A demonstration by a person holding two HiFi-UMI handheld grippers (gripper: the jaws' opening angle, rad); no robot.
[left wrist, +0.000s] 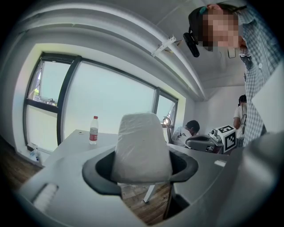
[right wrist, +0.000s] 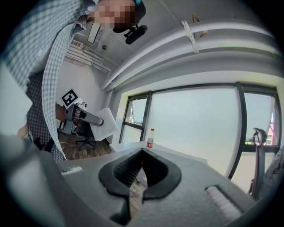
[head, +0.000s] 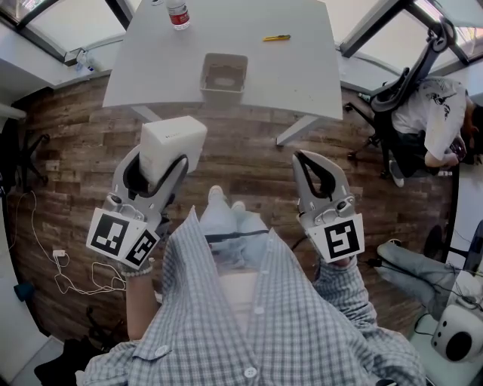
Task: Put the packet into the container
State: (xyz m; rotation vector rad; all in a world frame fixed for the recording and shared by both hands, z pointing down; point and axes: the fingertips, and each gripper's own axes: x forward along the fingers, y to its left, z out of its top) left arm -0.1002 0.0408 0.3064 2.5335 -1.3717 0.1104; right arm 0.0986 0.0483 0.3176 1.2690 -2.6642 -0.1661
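Left gripper (head: 161, 179): clamped on white packet (head: 173, 145), packet long axis along jaws, held over floor short of table (head: 302, 75).
Right gripper (head: 315, 167): jaws together, nothing between.
Container (head: 223, 78): far and slightly right of packet, open top, just past table near edge; left gripper nearer.
Bottle (head: 178, 15), yellow pen (head: 276, 38): well apart from container, so approach judged unobstructed.

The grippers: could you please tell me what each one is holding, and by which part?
The left gripper holds the white packet by its lower end, jaws on opposite sides; the right gripper is shut and empty.
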